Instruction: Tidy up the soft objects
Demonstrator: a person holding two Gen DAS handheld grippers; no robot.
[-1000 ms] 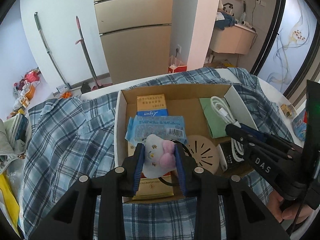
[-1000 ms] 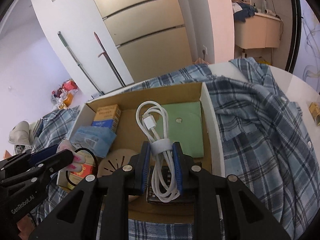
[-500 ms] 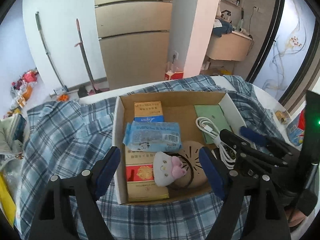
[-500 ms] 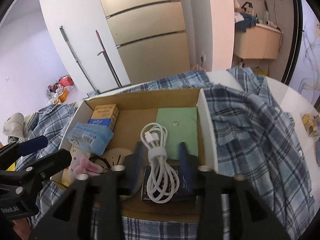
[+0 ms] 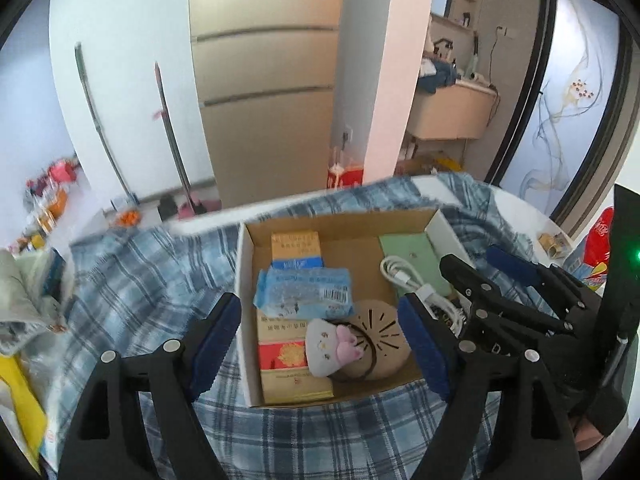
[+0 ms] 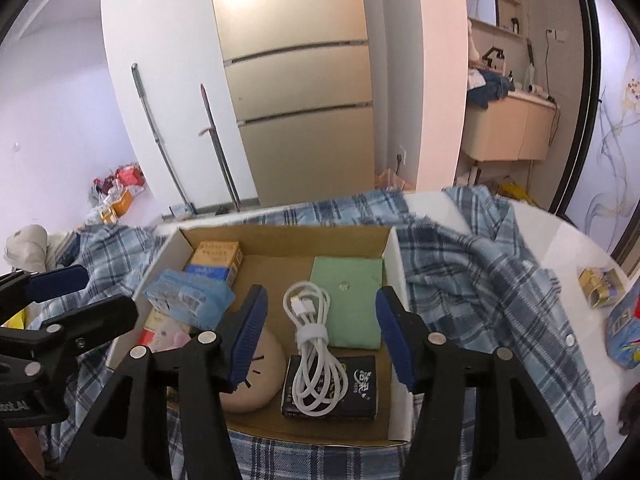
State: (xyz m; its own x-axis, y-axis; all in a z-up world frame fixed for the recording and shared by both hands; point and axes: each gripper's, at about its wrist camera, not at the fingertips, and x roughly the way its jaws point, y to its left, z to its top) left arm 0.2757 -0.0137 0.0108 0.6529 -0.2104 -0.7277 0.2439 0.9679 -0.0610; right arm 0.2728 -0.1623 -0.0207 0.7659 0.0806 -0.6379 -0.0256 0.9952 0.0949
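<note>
A cardboard box (image 5: pixel 242 280) sits on a blue plaid shirt (image 5: pixel 132 292). Inside lie a small white and pink plush toy (image 5: pixel 330 346), a blue tissue pack (image 5: pixel 306 294), a coiled white cable (image 6: pixel 312 344), a green cloth (image 6: pixel 350 300) and a round tan disc (image 5: pixel 380 336). My left gripper (image 5: pixel 316 344) is open and empty, held back above the plush. My right gripper (image 6: pixel 320 340) is open and empty above the cable. The right gripper also shows in the left wrist view (image 5: pixel 500 280).
Orange and red flat boxes (image 5: pixel 294 246) lie at the box's left side, a black packet (image 6: pixel 360 384) under the cable. The plaid shirt (image 6: pixel 480 280) spreads over a white table (image 6: pixel 560 240). Small packets (image 6: pixel 602 284) lie at the right. A fridge and mops stand behind.
Both grippers opened: the left let go of the plush, the right let go of the cable. Both have drawn back and up from the box.
</note>
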